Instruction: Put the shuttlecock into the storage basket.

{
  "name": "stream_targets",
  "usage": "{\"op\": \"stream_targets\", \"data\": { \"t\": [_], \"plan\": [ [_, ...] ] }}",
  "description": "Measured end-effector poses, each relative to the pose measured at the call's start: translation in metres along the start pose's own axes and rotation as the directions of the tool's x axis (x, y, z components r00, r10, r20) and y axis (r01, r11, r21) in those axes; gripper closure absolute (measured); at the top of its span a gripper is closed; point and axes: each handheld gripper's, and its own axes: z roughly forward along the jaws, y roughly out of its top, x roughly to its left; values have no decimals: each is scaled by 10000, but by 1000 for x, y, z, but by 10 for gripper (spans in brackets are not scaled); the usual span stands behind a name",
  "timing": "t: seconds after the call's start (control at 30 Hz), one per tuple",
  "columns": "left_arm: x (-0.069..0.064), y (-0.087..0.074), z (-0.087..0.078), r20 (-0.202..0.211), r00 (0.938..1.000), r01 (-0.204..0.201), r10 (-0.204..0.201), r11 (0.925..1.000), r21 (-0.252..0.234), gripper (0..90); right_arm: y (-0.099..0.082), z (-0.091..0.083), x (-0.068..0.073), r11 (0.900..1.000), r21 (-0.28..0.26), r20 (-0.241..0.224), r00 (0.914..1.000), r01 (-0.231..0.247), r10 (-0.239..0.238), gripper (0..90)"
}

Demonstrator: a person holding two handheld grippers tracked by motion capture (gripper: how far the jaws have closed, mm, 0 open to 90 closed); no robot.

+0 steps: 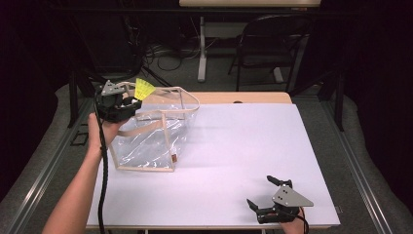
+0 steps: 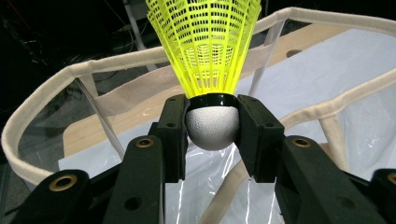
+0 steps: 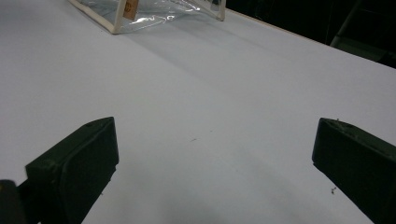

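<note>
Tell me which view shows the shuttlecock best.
Left gripper view: the shuttlecock sits close up, its white cork clamped in the left claw, yellow skirt above. In the high view it's a small yellow fan by the clear bag's rim.

A black chair stands behind the table.

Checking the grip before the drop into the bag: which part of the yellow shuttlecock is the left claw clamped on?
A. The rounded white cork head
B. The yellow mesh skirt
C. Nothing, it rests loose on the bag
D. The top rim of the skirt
A: in the left gripper view the left claw has its two black jaws pressed on either side of the white head of the shuttlecock, with the skirt standing free above.
</note>
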Motion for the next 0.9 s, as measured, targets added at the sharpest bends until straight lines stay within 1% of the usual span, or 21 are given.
{"op": "stream_targets", "data": {
  "t": [0.37,0.5,0.67,0.77,0.9],
  "plan": [
    [0,-2,1,76,10000,8,-10,9997,243,643,0,1,0,10000,16,3,10000,-2,2,1],
    [1,-2,3,98,10000,-18,14,9991,412,643,0,0,1,10000,16,12,10000,-4,4,0],
    [1,-2,3,110,9999,-17,11,9987,508,642,0,0,1,10000,9,6,10000,-4,4,1],
    [1,-2,4,127,9999,-28,20,9976,686,642,0,0,1,10000,16,6,10000,-3,3,1],
    [2,-3,5,138,9999,1,-11,9971,763,642,0,0,1,10000,13,2,10000,0,0,1]
  ]
}}
